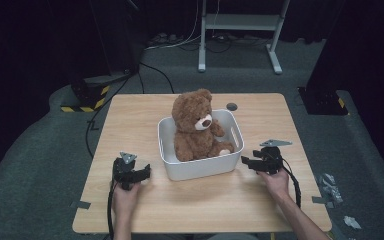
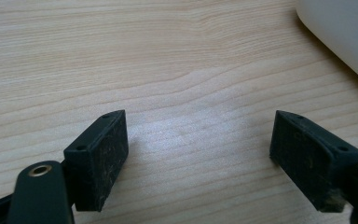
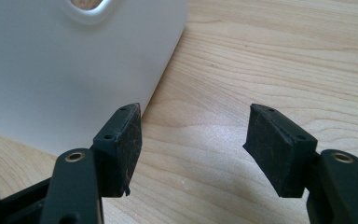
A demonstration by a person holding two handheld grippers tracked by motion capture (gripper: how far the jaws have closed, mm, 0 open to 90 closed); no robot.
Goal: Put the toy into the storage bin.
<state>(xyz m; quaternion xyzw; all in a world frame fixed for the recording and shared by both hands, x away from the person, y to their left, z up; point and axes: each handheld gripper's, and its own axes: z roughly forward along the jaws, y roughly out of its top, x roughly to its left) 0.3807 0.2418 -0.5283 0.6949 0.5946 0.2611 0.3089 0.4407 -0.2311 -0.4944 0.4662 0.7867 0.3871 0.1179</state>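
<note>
- Jaws of left gripper [image 2: 198, 154] spread wide, black, matte, blocky, holding nothing; same for right gripper [image 3: 193, 149].
- Brown plush teddy bear [image 1: 195, 127] seated inside smooth white plastic bin [image 1: 200, 167], mid pale wood-grain table [image 1: 130, 115], between both grippers.
- No readable writing.

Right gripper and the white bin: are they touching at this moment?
Apart. In the right gripper view the open right gripper has bare table between its jaws, and the white bin stands just beyond the nearer jaw's tip.
</note>
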